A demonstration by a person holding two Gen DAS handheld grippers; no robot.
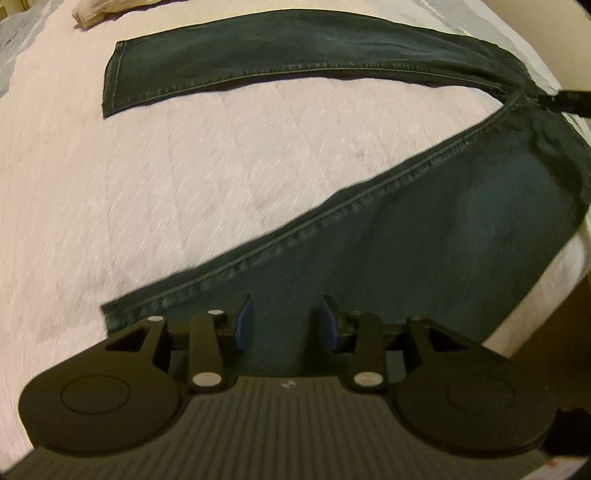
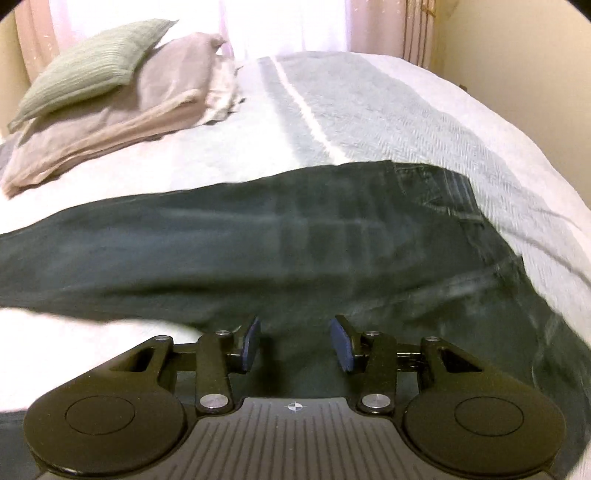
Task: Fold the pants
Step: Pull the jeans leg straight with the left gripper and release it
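A: Where are the pants (image 1: 424,236)?

B: Flat on the bed (image 1: 147,184), dark denim, legs spread in a V. From my left cam the far leg runs across the top, hem at the left; the near leg comes diagonally down to my left gripper (image 1: 286,314). The legs meet at the right edge of view.

A: Left fingers?

B: Released. Blue pads apart, nothing pinched. I see denim in the gap, but the pads don't press on it. I'm over the near leg's hem end, pointing steeply down.

A: Right side?

B: Right gripper (image 2: 295,328) is also released, pads apart, dark fabric below the gap, no grasp. I'm over the upper part of the pants; waistband and pocket stitching show up and to the right, blurred.

A: Anything else?

B: Pillows (image 2: 110,103) stacked at the far left in the right cam, a green one on top of beige ones. A grey-striped blanket (image 2: 351,107) lies under the waist end. Curtains (image 2: 280,26) behind the bed. A black thing pokes in at the right edge of the left cam near the crotch, can't tell what
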